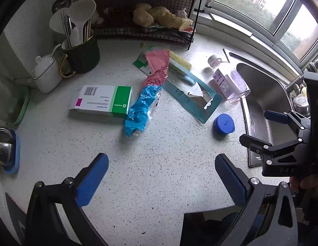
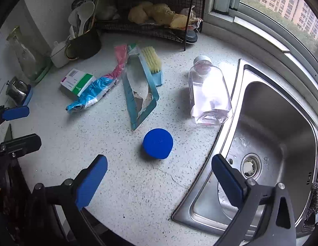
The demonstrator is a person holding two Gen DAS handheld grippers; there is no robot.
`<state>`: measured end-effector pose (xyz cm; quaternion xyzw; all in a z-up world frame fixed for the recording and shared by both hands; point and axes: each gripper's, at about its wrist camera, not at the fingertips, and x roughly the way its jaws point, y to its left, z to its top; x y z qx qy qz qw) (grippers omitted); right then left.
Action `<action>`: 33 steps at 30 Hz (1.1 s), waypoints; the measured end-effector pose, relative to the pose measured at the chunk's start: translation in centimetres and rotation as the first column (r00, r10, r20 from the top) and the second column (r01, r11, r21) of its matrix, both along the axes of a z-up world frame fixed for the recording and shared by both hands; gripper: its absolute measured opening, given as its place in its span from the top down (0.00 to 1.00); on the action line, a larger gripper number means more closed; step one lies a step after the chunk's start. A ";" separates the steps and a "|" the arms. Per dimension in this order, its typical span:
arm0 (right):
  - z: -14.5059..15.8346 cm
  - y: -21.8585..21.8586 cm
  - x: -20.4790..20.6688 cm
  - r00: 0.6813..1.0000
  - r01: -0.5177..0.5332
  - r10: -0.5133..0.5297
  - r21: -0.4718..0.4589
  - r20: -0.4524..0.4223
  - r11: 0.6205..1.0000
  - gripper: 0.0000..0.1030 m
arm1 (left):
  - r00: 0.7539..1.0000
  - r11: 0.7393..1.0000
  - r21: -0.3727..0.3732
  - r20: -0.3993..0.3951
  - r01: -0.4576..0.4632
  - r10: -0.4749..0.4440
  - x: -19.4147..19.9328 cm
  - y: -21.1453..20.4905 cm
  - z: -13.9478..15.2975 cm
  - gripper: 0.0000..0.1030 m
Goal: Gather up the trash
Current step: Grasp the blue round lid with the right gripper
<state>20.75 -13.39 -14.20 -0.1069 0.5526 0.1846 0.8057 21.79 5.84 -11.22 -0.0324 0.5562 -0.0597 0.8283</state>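
Left tongs (image 1: 162,172) spread wide, empty; right tongs (image 2: 160,173) likewise; round blue plastic lid (image 2: 158,143) on speckled worktop (image 2: 126,176) just ahead of right tongs.

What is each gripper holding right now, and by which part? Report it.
Nothing is held. The left gripper and the right gripper are both open above the countertop, with no trash between their fingers.

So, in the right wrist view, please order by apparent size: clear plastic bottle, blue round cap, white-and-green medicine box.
1. Clear plastic bottle
2-3. Blue round cap and white-and-green medicine box: alike; the cap is nearer, so unsure.
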 end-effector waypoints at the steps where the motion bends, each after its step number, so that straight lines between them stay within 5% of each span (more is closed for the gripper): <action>1: -0.5 0.4 0.7 1.000 -0.001 0.001 -0.001 -0.018 1.000 0.04 | 1.000 1.000 -0.004 -0.010 -0.002 0.002 0.3 0.3 -0.4 0.00; 14: -5.5 1.1 3.5 0.993 -0.018 0.012 -0.048 -0.120 0.999 0.23 | 0.997 1.000 -0.023 -0.073 -0.013 0.011 2.0 3.2 -3.4 0.00; 24: -5.8 0.9 3.2 0.994 -0.053 0.047 -0.057 -0.097 0.997 0.58 | 0.998 1.000 -0.005 -0.061 0.017 -0.018 2.0 3.8 -2.9 0.00; 33: -4.5 1.2 1.7 0.992 -0.055 0.054 -0.006 -0.114 0.998 0.58 | 0.992 0.990 0.080 -0.053 0.118 -0.114 2.8 4.5 -1.7 0.00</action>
